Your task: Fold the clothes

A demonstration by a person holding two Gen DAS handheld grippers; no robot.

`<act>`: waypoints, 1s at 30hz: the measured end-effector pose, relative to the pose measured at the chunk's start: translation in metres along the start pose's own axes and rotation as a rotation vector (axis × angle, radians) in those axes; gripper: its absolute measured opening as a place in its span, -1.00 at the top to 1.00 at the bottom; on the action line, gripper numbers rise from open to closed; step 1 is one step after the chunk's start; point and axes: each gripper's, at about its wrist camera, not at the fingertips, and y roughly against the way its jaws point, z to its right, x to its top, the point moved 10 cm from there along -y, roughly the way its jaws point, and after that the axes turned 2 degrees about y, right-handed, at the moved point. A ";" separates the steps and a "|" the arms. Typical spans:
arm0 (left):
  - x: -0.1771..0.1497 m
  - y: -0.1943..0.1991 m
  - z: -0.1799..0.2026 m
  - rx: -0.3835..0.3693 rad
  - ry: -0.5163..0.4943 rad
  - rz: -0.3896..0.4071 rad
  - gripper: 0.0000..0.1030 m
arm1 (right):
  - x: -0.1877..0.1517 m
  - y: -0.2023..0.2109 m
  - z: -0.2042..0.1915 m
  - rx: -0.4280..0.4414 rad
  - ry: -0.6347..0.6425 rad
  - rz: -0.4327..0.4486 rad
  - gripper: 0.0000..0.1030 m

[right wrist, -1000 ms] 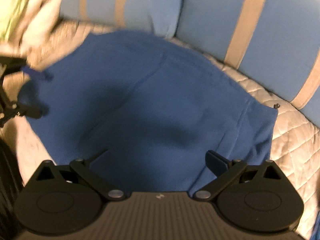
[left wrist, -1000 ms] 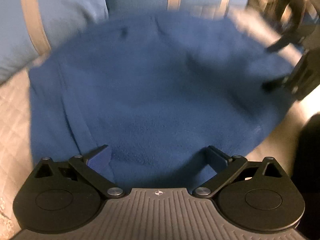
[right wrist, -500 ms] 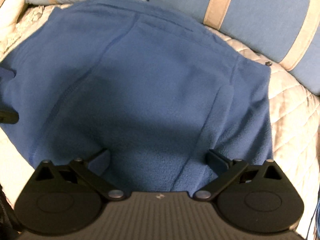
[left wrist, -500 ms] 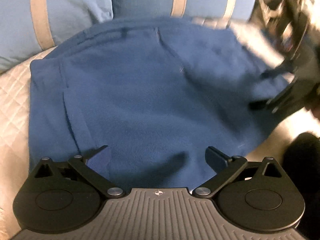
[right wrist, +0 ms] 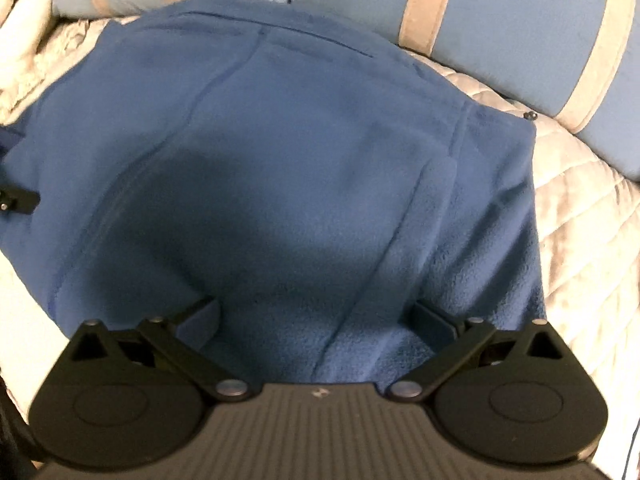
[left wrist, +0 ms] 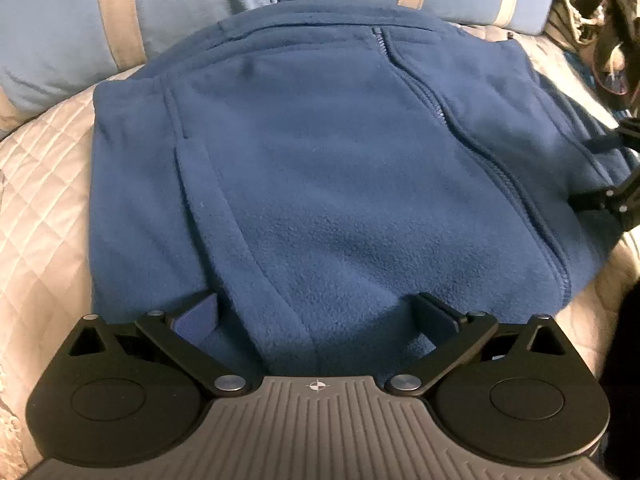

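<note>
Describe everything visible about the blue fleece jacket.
The blue fleece jacket is a soft, fuzzy, dark blue garment with a zipper running down it, stitched seams and a folded flap along one side. It lies spread fairly flat on a pale quilted cover, its far edge against blue striped pillows. The open left tool and open right tool straddle its near edge.

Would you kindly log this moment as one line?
fold clothes | left gripper open | right gripper open | blue fleece jacket flat on quilt
</note>
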 end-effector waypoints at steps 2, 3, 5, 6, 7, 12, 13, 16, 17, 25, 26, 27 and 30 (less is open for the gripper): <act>0.002 0.010 -0.004 -0.027 0.035 0.015 -0.99 | 0.003 0.009 0.003 0.016 -0.007 0.015 -1.00; 0.004 0.017 -0.006 -0.042 0.062 0.030 -0.99 | 0.006 0.014 0.007 0.022 -0.021 0.033 -1.00; 0.009 0.030 -0.021 -0.065 0.129 0.080 -0.99 | 0.012 0.028 0.025 0.023 -0.084 0.087 -1.00; 0.009 0.037 -0.029 -0.070 0.152 0.099 -0.99 | 0.015 0.033 0.036 0.026 -0.120 0.108 -1.00; 0.010 0.041 -0.039 -0.064 0.174 0.118 -0.99 | 0.017 0.037 0.048 0.029 -0.157 0.125 -1.00; 0.005 0.048 -0.087 -0.066 0.317 0.155 -0.99 | 0.016 0.044 0.119 0.017 -0.370 0.154 -1.00; 0.002 0.047 -0.097 -0.076 0.352 0.157 -0.99 | 0.013 0.043 0.132 0.024 -0.411 0.156 -1.00; -0.006 0.038 -0.123 -0.159 0.501 0.196 -0.99 | 0.007 0.033 0.165 0.069 -0.523 0.163 -1.00; -0.010 0.035 -0.129 -0.192 0.547 0.205 -0.99 | 0.004 0.030 0.173 0.091 -0.561 0.169 -1.00; -0.027 -0.011 -0.162 -0.442 0.778 0.201 -0.98 | -0.014 -0.002 0.196 0.356 -0.778 0.163 -1.00; -0.028 -0.013 -0.165 -0.482 0.796 0.218 -0.98 | -0.015 -0.005 0.195 0.390 -0.792 0.163 -0.99; -0.027 -0.015 -0.167 -0.525 0.817 0.224 -0.98 | -0.015 -0.008 0.194 0.419 -0.804 0.167 -0.99; -0.023 -0.018 -0.173 -0.627 0.854 0.227 -0.98 | -0.013 -0.013 0.192 0.512 -0.836 0.185 -0.99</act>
